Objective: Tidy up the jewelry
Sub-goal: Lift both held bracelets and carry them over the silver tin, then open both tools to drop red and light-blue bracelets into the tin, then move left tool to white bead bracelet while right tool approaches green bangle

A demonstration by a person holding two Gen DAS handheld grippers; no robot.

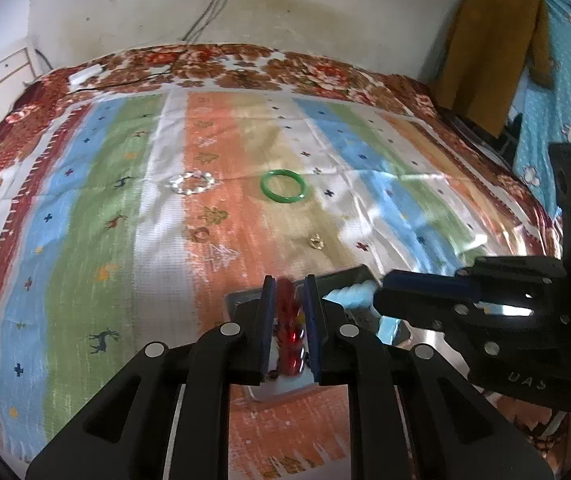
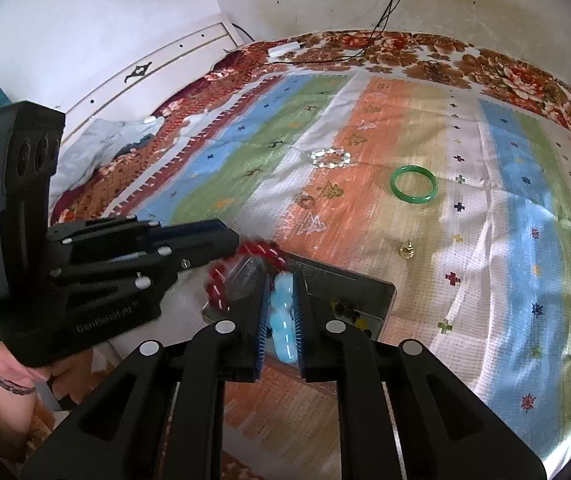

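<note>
1. Left gripper (image 1: 290, 285), in its own wrist view, has its blue pads on either side of a red bead bracelet (image 1: 291, 320) and pinches it over a shiny tray (image 1: 241, 300) that lies on the striped cloth (image 1: 125, 200). From the right, the right gripper (image 1: 379, 292) reaches in holding a pale blue bracelet (image 1: 349, 294) over the same tray. Farther off on the cloth lie a green bangle (image 1: 284, 186), a clear bead bracelet (image 1: 191, 182) and a small gold ring (image 1: 315, 242) — all well apart from the tray.

2. Right wrist view: the right gripper (image 2: 283, 280) clamps the pale blue bracelet (image 2: 283, 320) between its pads above the tray (image 2: 365, 292). The left gripper (image 2: 233, 246) comes in from the left, the red bead bracelet (image 2: 253, 252) at its tip — blurred. The green bangle (image 2: 413, 184), clear bead bracelet (image 2: 331, 158) and gold ring (image 2: 406, 251) rest on the cloth (image 2: 525, 240) beyond.
</note>
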